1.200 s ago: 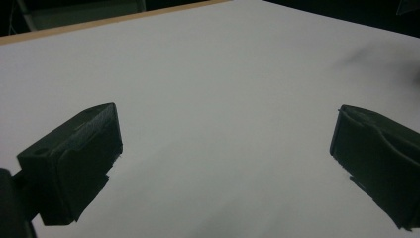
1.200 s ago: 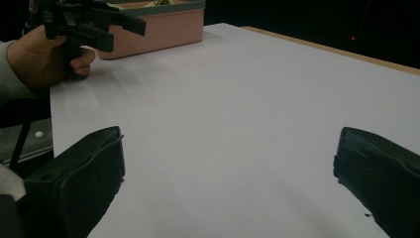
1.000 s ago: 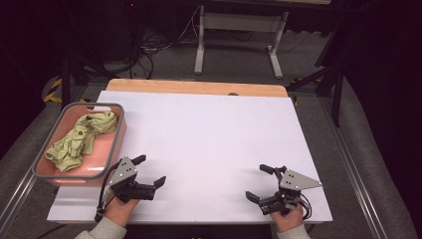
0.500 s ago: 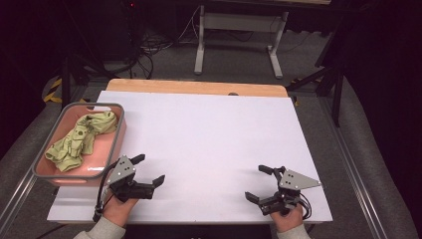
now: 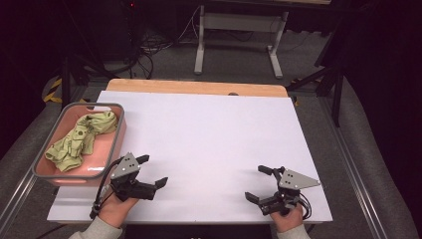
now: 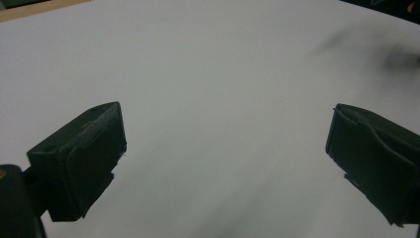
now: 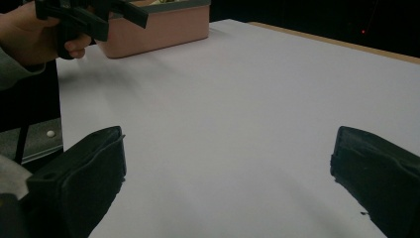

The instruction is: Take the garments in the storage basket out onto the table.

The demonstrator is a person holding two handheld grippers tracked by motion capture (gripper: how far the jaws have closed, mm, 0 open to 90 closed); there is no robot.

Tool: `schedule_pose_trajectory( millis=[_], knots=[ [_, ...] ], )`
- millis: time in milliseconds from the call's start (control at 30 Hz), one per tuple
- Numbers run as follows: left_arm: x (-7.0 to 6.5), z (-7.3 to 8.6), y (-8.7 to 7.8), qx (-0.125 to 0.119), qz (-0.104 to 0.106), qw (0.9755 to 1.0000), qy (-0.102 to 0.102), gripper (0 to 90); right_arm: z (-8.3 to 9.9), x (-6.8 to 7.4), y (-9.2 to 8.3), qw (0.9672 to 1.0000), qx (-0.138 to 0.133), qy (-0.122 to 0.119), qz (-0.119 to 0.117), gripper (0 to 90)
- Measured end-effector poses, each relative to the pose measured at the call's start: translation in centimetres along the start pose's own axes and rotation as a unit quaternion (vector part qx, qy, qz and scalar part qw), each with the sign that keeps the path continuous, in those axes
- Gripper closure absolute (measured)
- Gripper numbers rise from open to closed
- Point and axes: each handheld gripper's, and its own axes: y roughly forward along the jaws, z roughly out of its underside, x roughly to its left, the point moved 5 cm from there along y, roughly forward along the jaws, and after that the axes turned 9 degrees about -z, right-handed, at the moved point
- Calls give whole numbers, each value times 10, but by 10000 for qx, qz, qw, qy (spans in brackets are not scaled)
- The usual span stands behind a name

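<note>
The left gripper (image 5: 152, 171) hovers over the near left part of the white table (image 5: 209, 134), its jaws spread wide with nothing between them. It sits just to the right of a pink bin (image 5: 115, 144), close to the bin's near right corner without touching it. A crumpled green cloth (image 5: 82, 139) lies inside the bin, which stands at the left edge of the table.

The right gripper (image 5: 256, 183) is low over the near right part of the table, well apart from the left one. Its jaws are also wide apart and hold nothing.

In the left gripper view, bare white table lies between the two black jaws. In the right gripper view, the same bare surface lies between its jaws, and farther off at the left the other hand (image 7: 29, 32) holds its gripper next to the pink bin (image 7: 158, 25).
</note>
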Motion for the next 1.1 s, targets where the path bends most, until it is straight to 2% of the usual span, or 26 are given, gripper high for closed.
schedule_pose_trajectory(
  millis=[133,200,300,567,967,1100],
  knots=[
    [-1,-4,-4,47,14,9999,102,33,0,-1,0,10000,12,7,1,11],
    [-1,-8,-8,122,-3,9995,281,34,0,-2,-1,10000,26,31,17,11],
    [1,-13,-13,198,-62,9989,414,36,0,-2,-2,10000,24,34,24,11],
    [8,-20,-20,432,-123,9975,546,66,0,-1,-1,10000,45,29,2,11],
    [21,-35,-31,481,-248,9970,555,66,1,-3,-3,10000,39,63,19,12],
    [25,-38,-34,545,-353,9958,644,66,1,-2,-2,10000,46,50,9,12]
  ],
)
